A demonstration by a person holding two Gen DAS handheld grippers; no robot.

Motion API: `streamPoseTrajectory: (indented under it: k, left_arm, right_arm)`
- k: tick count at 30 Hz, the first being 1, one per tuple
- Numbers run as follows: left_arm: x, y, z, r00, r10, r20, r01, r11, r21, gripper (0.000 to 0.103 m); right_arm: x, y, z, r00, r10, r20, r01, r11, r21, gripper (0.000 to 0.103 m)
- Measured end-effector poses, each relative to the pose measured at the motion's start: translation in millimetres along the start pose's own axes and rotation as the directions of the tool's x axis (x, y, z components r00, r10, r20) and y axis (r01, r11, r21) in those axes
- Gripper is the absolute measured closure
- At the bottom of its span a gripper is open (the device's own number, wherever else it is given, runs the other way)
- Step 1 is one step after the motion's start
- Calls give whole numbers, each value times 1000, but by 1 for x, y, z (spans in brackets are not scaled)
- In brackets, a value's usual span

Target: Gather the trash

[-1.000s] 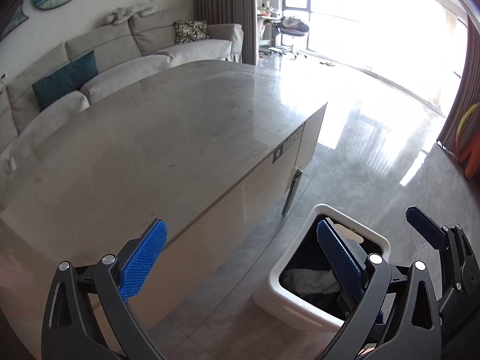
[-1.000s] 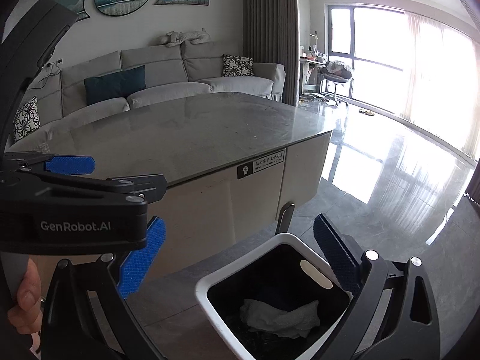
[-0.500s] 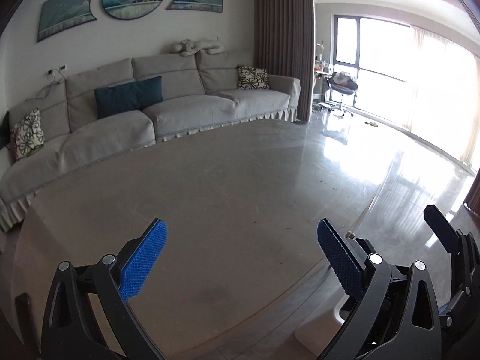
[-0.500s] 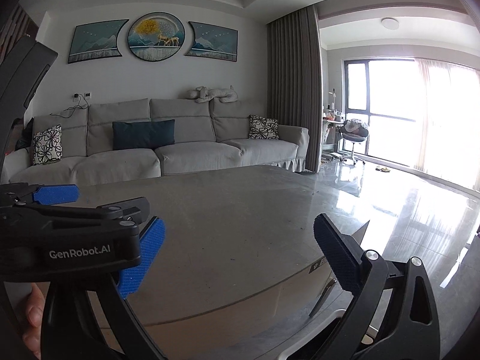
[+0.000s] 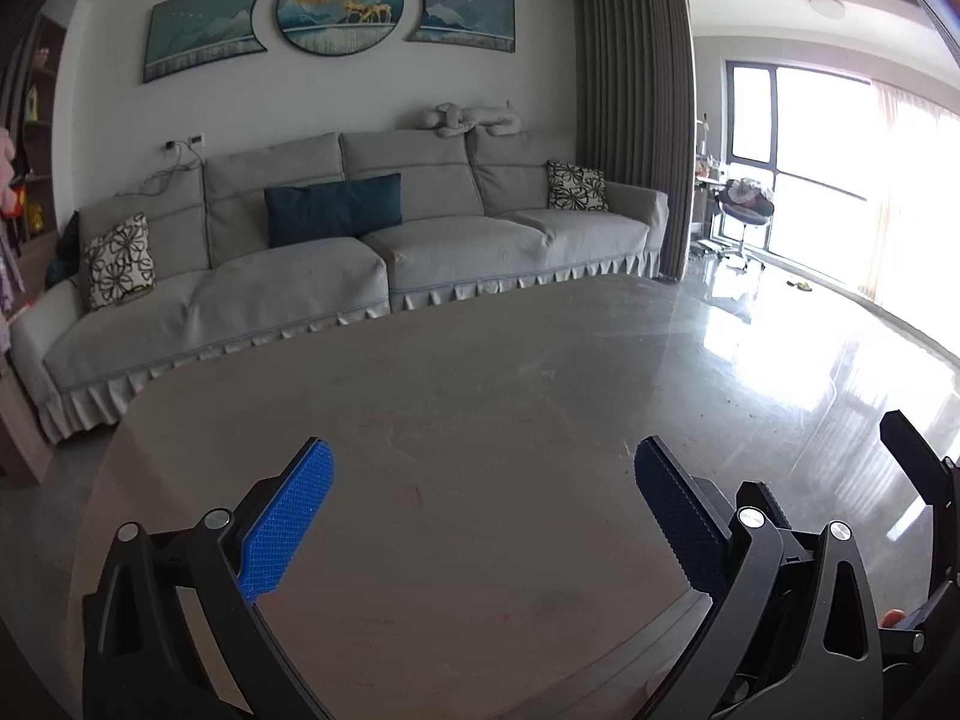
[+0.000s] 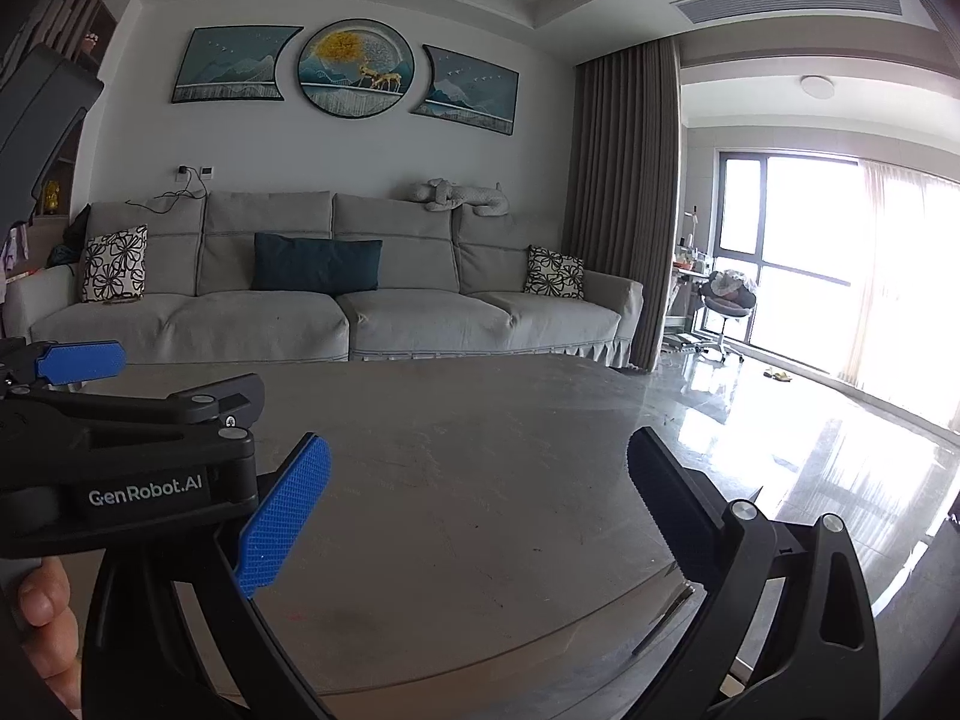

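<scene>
While both claws hang over the grey table (image 5: 480,420), the left gripper (image 5: 480,516) has its blue pads spread wide with nothing between; same for the right gripper (image 6: 474,504), fingers apart and empty; the tabletop runs bare to its rounded far edge by the sofa (image 6: 336,300), and its right edge drops to shiny open floor (image 6: 810,468) stretching toward the window (image 6: 780,252); no trash or bin shows in either view, so can't tell where it is.
</scene>
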State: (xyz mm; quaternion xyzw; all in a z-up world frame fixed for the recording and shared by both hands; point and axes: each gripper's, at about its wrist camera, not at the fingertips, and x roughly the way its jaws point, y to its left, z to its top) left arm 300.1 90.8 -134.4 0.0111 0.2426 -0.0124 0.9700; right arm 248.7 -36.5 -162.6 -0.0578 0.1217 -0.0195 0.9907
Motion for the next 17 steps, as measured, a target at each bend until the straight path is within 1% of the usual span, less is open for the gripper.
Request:
streamPoseTrajectory:
  k: [6, 10, 13, 15, 17]
  left_arm:
    - [-3, 20, 3, 1000, -27, -1, 27, 999, -41, 4]
    - [-2, 32, 2, 999, -50, 0, 50, 998, -45, 4]
    - [-5, 42, 0, 999, -21, 25, 23, 998, -61, 4]
    - [-6, 47, 0, 999, -4, 44, 7, 999, -50, 4]
    - [-2, 51, -1, 999, 25, 43, -23, 999, -43, 4]
  right_arm:
    - [-2, 17, 2, 1000, -8, 0, 8, 1000, 14, 5]
    - [-1, 23, 5, 1000, -6, 3, 6, 1000, 11, 5]
    - [3, 32, 9, 1000, -7, 10, 7, 1000, -1, 5]
    - [4, 37, 9, 1000, 4, 10, -4, 1000, -6, 5]
    - [6, 42, 7, 1000, 7, 6, -7, 1000, -11, 5]
